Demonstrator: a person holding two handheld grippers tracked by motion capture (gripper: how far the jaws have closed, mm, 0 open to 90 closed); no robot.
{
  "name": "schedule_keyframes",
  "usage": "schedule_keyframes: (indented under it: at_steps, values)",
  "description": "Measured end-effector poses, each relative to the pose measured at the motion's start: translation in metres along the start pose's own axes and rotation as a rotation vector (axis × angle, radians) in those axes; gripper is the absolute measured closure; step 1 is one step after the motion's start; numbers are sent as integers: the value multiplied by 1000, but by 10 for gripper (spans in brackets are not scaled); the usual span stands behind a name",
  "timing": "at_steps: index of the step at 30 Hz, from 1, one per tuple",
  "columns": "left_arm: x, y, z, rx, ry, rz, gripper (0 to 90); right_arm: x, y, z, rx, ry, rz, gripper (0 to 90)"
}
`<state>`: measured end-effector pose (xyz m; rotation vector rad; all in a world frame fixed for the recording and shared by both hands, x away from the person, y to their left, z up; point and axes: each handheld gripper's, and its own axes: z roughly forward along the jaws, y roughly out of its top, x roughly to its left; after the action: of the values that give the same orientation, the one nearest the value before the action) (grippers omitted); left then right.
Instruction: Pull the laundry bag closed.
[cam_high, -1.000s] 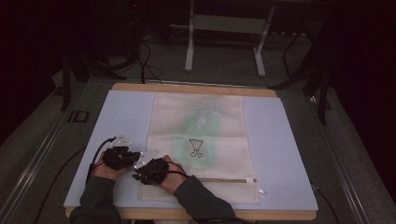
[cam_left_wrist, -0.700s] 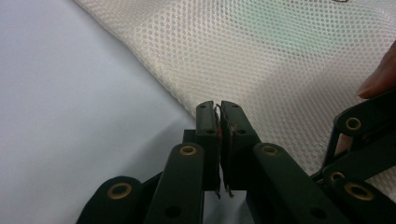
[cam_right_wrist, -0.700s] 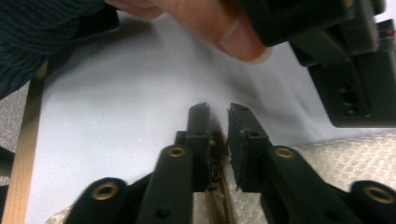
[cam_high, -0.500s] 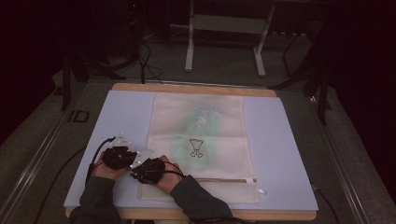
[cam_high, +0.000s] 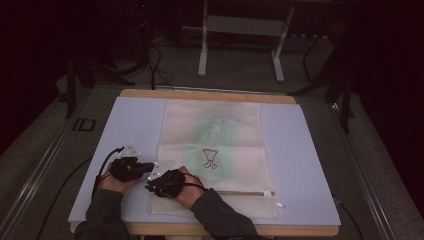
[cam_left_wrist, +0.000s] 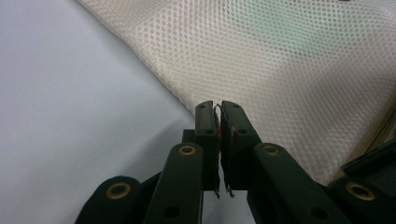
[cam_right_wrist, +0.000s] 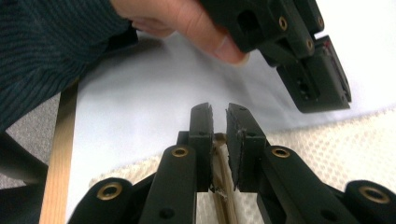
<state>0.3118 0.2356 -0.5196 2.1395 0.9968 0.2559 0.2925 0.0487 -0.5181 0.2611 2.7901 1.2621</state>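
A cream mesh bag (cam_high: 212, 145) lies flat on the pale blue mat (cam_high: 135, 120), with something green showing through it and a zipper (cam_high: 240, 192) along its near end. My left gripper (cam_high: 147, 167) sits at the bag's left edge. In the left gripper view its jaws (cam_left_wrist: 218, 109) stand shut at the edge of the mesh (cam_left_wrist: 289, 70); they have just been opening slightly, and I see no fabric between them. My right gripper (cam_high: 156, 185) is close beside it at the bag's near left corner, shut (cam_right_wrist: 219, 116) on the tan zipper strip (cam_right_wrist: 223, 186).
The mat covers a wooden table whose edge (cam_right_wrist: 60, 154) runs near the person's dark sleeve (cam_right_wrist: 46, 51). The left gripper (cam_right_wrist: 317, 79) hangs just ahead of the right one, a thumb (cam_right_wrist: 210, 35) on it. Metal stand legs (cam_high: 240, 45) and cables lie on the floor beyond.
The right hand has edged a little to the left, toward the left hand. The bag and the left hand lie as before.
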Motion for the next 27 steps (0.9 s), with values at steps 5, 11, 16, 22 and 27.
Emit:
schedule_keyframes:
  at_steps: [5, 11, 16, 22, 27]
  values:
    - [-1, 0, 1, 7, 3, 5, 851, -3, -9, -3, 7, 11, 16, 806]
    - [-1, 0, 1, 7, 0, 5, 851, -6, -13, 0, 26, 20, 29, 789]
    - [-1, 0, 1, 8, -4, 7, 849, -9, -16, 3, 50, 33, 62, 764]
    - [-2, 0, 2, 12, -10, 8, 848, -8, -11, 3, 55, 42, 60, 809]
    - [-3, 0, 3, 20, -18, 13, 848, -7, -11, 4, 74, 41, 64, 815]
